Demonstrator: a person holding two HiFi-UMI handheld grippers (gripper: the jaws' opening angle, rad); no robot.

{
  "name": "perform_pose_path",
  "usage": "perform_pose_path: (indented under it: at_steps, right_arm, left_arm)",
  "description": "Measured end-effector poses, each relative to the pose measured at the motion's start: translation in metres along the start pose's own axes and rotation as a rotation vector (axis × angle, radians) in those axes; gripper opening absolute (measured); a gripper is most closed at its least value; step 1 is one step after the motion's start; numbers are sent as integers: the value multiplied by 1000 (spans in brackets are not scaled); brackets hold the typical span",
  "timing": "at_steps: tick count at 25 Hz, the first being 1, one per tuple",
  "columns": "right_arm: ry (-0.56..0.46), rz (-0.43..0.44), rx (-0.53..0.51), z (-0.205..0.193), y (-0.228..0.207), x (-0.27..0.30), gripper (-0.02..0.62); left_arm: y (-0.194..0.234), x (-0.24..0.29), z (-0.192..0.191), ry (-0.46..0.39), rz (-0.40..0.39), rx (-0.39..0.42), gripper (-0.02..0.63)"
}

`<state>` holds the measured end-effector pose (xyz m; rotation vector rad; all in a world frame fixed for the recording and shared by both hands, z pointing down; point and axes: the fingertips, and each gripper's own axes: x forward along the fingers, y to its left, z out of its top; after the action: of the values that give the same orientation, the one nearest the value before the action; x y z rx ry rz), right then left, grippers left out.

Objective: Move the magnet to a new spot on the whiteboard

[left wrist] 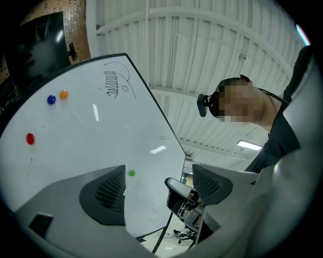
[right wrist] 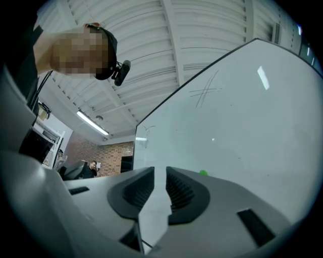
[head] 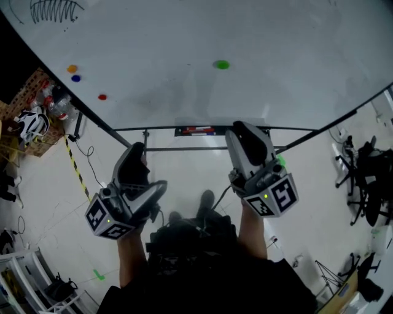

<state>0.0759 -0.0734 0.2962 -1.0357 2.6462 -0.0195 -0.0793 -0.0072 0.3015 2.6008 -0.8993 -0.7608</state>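
A green magnet sticks to the big whiteboard, right of its middle. Orange, blue and red magnets sit near the board's left edge. Both grippers hang below the board's lower edge, well short of it. My left gripper is wide open and empty; in the left gripper view the green magnet shows far off between its jaws. My right gripper has only a slim gap between its pads, nothing in it. The green magnet lies beyond its right pad.
A marker tray runs along the board's bottom edge between the stand's legs. Office chairs stand at the right. At the left are cluttered shelves and striped floor tape. A scribble marks the board's top left.
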Motion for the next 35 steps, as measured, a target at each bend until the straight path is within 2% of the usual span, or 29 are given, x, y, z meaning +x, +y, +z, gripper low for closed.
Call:
perform_pose_path:
  at_steps: [6,12,15,20,25,30,35]
  right_arm:
    - [57,-42,-7,-13,73,-17,95]
    - [91,-66,7,-19,120,-39,95]
    - [58,-50,28,-6,133,-46,91]
    - [16,23,42,10,151,-49,77]
    - [-4,58,36,24,152,-70,67]
    - [-45,21,48,45,123,-114,43]
    - [-59,11,85,52,104,-147,38]
  left_arm:
    - [-3,-63,9,-32,-59,-79,413]
    - [-18,-91,5,-49,-133,-171,413]
    - [-33,-94,7,-47,-172,-171,413]
    - [-53,-97,21,-80,-188,-114,413]
    - [-74,-90,15,-83,-183,-102,413]
    - [-108,-60,-2,-45,-214,-76,413]
    - [-132,-38,-22,-9,-202,-66,413]
